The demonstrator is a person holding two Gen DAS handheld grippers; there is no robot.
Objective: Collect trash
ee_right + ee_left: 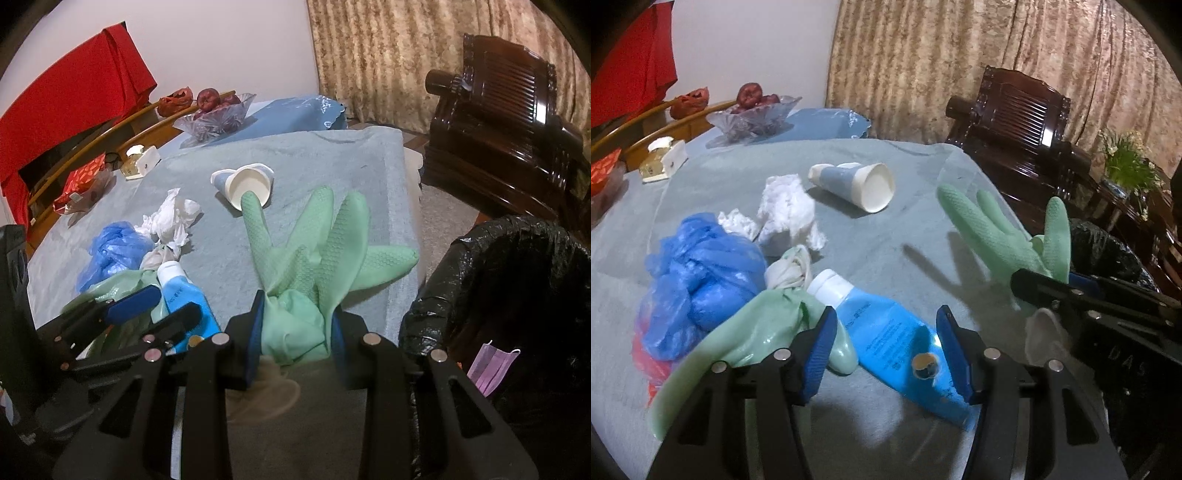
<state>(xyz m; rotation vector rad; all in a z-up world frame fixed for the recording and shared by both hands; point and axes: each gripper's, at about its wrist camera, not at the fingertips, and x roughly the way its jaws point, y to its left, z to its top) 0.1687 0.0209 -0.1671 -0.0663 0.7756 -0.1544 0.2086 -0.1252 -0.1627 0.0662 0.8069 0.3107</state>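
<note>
1. Rubber glove [314,251]: mint green, honeycomb-textured palm.
2. Squeeze bottle [886,328]: bright blue, white cap.
3. Paper cup [857,184]: white, grey-blue band.
4. Bin liner [517,280]: glossy black.
5. Table cloth [905,229]: pale grey-blue.
6. Face mask [491,369]: lilac.

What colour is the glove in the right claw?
Pale mint green with a textured grip pattern; the glove shows best in the right wrist view, pinched in the right claw.

Both wrist views close above table [894,236], facing curtain [388,55] (shared litter).
</note>
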